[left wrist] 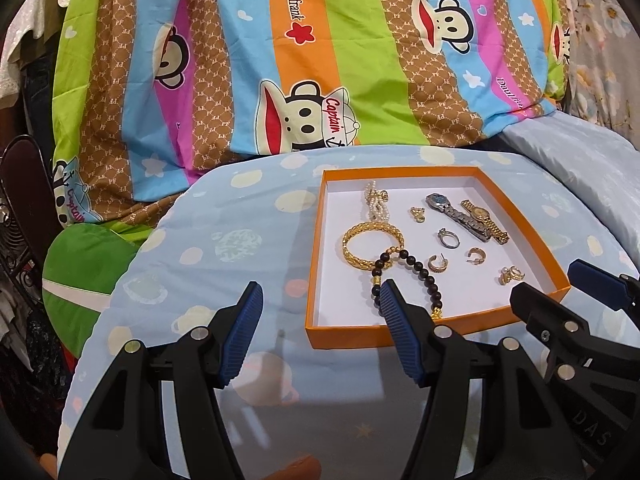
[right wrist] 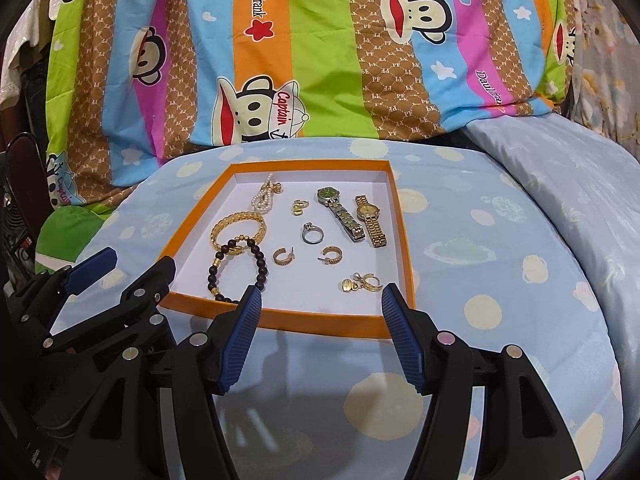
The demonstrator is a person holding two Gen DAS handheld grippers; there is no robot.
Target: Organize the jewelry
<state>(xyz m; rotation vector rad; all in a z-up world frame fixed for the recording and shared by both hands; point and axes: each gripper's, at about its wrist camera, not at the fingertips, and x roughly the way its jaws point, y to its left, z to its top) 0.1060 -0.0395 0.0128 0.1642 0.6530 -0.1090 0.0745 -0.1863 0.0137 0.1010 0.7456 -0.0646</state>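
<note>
An orange box lid with a white floor lies on a blue spotted cloth. In it lie a gold bangle, a dark bead bracelet, a pearl strand, a silver watch, a gold watch, a silver ring and several small gold earrings. My left gripper hovers open at the lid's near left corner, holding nothing. My right gripper stands open over the near edge, nothing between its fingers.
A striped cartoon-monkey quilt rises behind the lid. A pale blue pillow lies at the right. The spotted cloth spreads to the left of the lid. Dark furniture stands at the far left.
</note>
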